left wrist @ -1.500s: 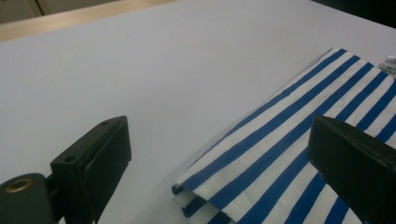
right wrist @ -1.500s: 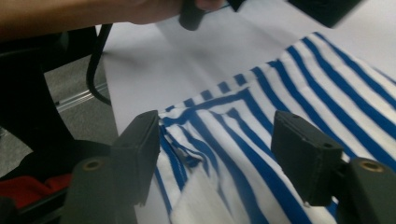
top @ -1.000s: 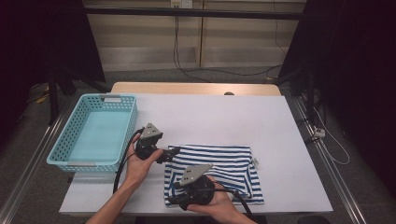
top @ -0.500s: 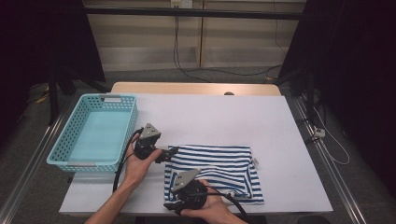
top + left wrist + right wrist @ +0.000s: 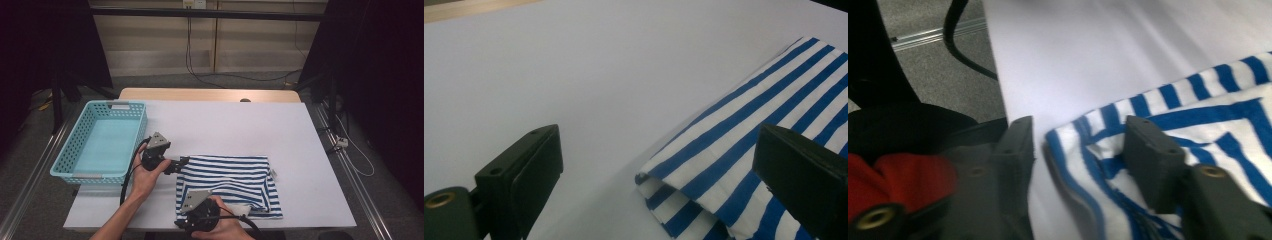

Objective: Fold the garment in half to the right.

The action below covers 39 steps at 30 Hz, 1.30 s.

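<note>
A white table (image 5: 240,125) carries two things. A turquoise plastic basket (image 5: 100,142) with perforated walls sits along its left edge, overhanging that edge slightly. A folded blue-and-white striped garment (image 5: 235,180) lies flat near the front edge, about midway across, with its lower left corner close to that edge.

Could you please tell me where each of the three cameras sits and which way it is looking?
High view: above the person's side, looking forward and down on the white table; forearms, left tool and right tool show.
Left gripper view: rides the left tool, looking between its open jaws at the striped cloth.
Right gripper view: rides the right tool, its jaws astride a cloth corner at the table's near edge.
All three share the striped cloth.
</note>
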Available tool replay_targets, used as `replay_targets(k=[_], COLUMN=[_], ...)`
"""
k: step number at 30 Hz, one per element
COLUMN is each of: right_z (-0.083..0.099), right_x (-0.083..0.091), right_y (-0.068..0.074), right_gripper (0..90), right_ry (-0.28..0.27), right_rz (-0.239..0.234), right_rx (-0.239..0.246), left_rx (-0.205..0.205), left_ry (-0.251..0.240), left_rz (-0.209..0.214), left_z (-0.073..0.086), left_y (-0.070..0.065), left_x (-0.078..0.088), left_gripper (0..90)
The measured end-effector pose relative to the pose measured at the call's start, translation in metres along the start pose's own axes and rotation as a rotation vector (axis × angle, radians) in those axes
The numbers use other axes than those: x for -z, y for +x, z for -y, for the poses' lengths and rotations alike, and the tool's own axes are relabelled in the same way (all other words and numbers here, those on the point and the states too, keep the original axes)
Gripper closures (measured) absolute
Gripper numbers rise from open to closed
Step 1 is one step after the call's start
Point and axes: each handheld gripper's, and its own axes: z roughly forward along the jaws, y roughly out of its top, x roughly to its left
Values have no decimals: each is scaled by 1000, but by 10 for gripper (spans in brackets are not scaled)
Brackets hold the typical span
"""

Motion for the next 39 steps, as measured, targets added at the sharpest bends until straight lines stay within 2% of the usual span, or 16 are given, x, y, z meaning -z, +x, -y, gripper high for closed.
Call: replay_targets(k=[2,5,7,9,11,12,13,17,19,23,26,27,29,32,37,39], right_z=[0,-1,-2,-4,-2,-1,-1,0,1,1,2,2,2,2,2,2], right_x=[2,1,2,3,6,6,6,7,7,7,7,7,7,7,7,7], right_y=[-2,1,1,0,-5,-6,-6,-8,-9,-9,-12,-14,-14,-13,-14,-13], right_gripper=[582,587,605,691,774,795,810,843,845,845,845,845,845,845,845,844], right_ry=[8,16,29,40,43,39,43,34,32,23,23,21,23,24,19,26], right_rz=[9,22,21,17,25,21,23,23,21,7,-5,-10,-7,-1,-10,-6], right_rx=[-8,-1,2,-14,-27,-27,-38,-55,-51,-73,-71,-57,-50,-61,-55,-59], left_rx=[4,3,2,-9,-7,-23,-18,-54,-39,-76,-71,-57,-68,-60,-44,-40], left_ry=[-2,22,33,43,74,78,84,102,111,108,142,146,147,150,151,149], left_rz=[-2,-7,9,23,13,5,-11,-34,-42,-108,-86,-74,-63,-28,-24,-16], left_z=[0,2,1,0,1,2,2,3,5,6,9,10,10,11,11,11], left_y=[0,0,-2,-5,-7,-7,-7,-10,-11,-4,-3,-4,-3,-3,-2,-4], left_x=[0,-2,-3,-5,-8,-9,-11,-14,-16,-22,-25,-27,-27,-27,-27,-27], left_gripper=[61,58,52,48,46,46,46,77,154,388,489,500,538,603,613,659])
